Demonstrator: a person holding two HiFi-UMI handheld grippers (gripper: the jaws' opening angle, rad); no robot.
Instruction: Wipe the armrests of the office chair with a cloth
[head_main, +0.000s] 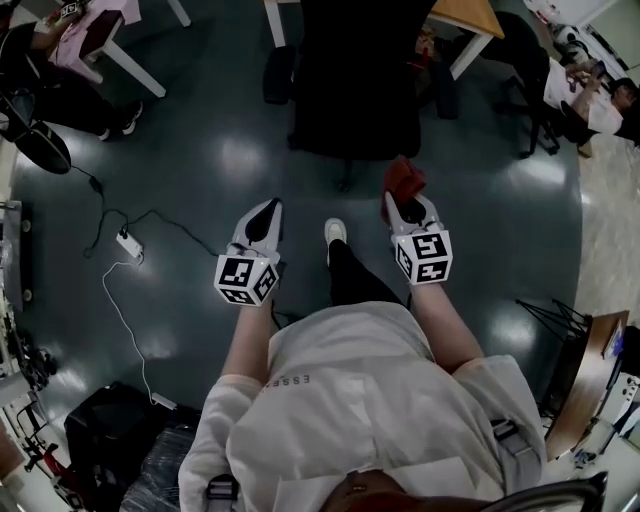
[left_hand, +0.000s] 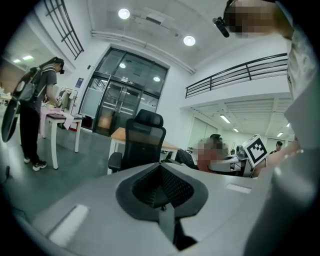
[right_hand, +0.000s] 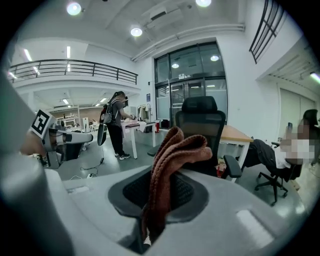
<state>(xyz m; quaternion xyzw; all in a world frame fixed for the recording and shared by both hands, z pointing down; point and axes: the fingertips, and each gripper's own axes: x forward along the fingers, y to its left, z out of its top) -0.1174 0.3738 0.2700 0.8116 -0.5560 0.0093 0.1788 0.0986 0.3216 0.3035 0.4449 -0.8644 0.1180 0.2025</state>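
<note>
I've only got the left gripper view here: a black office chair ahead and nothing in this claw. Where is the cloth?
Observer: The right claw is shut on the cloth, a reddish-brown fold standing up past its tips.
Operator: Is either claw on the chair yet?
Observer: No. In the head view the office chair stands ahead, with bare floor between it and the left claw, and the right one too.
Operator: Anything underfoot?
Observer: A white power strip lies on the floor off to your left, clear of the line to the chair.
</note>
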